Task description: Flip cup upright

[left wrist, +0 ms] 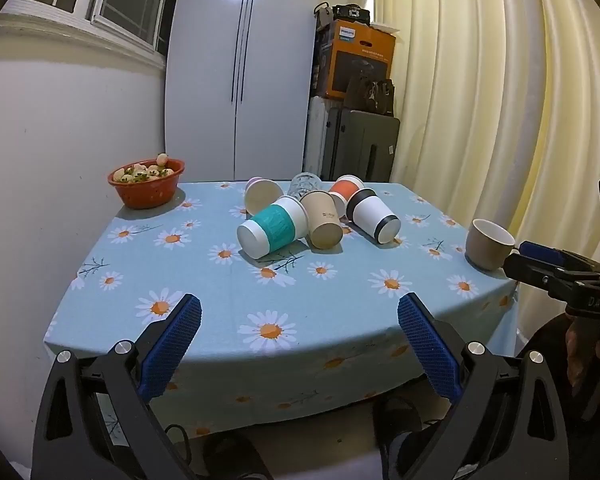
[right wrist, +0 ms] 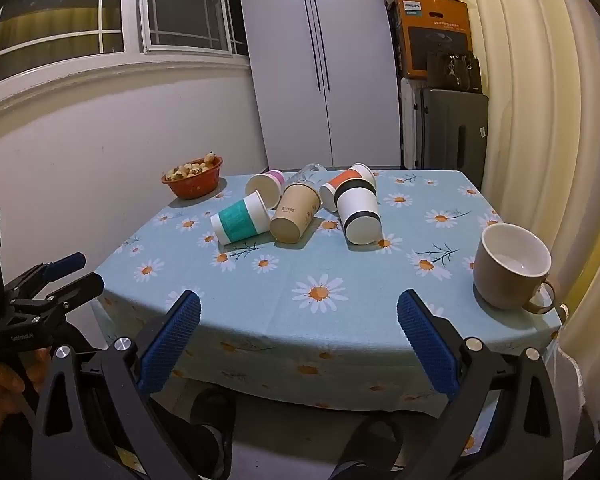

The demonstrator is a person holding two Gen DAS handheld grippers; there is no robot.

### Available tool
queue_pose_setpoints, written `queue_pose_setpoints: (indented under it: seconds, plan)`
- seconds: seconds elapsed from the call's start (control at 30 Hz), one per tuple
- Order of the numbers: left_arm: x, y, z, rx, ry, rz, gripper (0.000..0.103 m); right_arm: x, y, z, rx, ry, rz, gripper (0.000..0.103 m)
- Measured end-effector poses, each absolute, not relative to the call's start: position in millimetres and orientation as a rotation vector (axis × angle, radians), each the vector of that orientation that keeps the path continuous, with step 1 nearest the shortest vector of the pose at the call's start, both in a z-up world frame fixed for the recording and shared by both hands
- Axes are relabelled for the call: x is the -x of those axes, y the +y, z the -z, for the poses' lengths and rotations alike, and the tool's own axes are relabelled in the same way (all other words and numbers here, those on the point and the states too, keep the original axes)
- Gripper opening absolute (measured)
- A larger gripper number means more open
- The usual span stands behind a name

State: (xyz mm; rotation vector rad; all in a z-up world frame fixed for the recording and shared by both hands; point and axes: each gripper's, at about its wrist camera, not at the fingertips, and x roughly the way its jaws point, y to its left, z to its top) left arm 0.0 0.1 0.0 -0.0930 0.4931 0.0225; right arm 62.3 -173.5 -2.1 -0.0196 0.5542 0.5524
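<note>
Several paper cups lie on their sides in a heap mid-table: a teal-sleeved cup (left wrist: 271,226) (right wrist: 242,218), a brown cup (left wrist: 323,219) (right wrist: 294,213), a black-banded white cup (left wrist: 374,215) (right wrist: 358,212), an orange cup (left wrist: 345,189) (right wrist: 346,182), a pink-rimmed cup (left wrist: 262,195) (right wrist: 265,188) and a clear glass (left wrist: 304,185) (right wrist: 308,173). A beige mug (left wrist: 489,244) (right wrist: 512,266) stands upright at the right edge. My left gripper (left wrist: 299,312) is open and empty before the table's front edge. My right gripper (right wrist: 299,312) is open and empty, also at the front edge.
A red bowl of food (left wrist: 147,184) (right wrist: 194,180) sits at the back left. The floral tablecloth (left wrist: 300,300) (right wrist: 320,312) hangs over the front edge. A wall stands left, curtains right, a white wardrobe and stacked boxes behind. Feet show under the table.
</note>
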Motion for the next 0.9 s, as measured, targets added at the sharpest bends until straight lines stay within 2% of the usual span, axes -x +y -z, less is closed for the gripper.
queue_pose_setpoints:
  seconds: [0.9]
  plan:
    - [-1.0,-2.8,1.7,0.083,0.505,-0.024,0.096,-60.8,-173.7,0.6,0.038,0.550,-0.544,0.098]
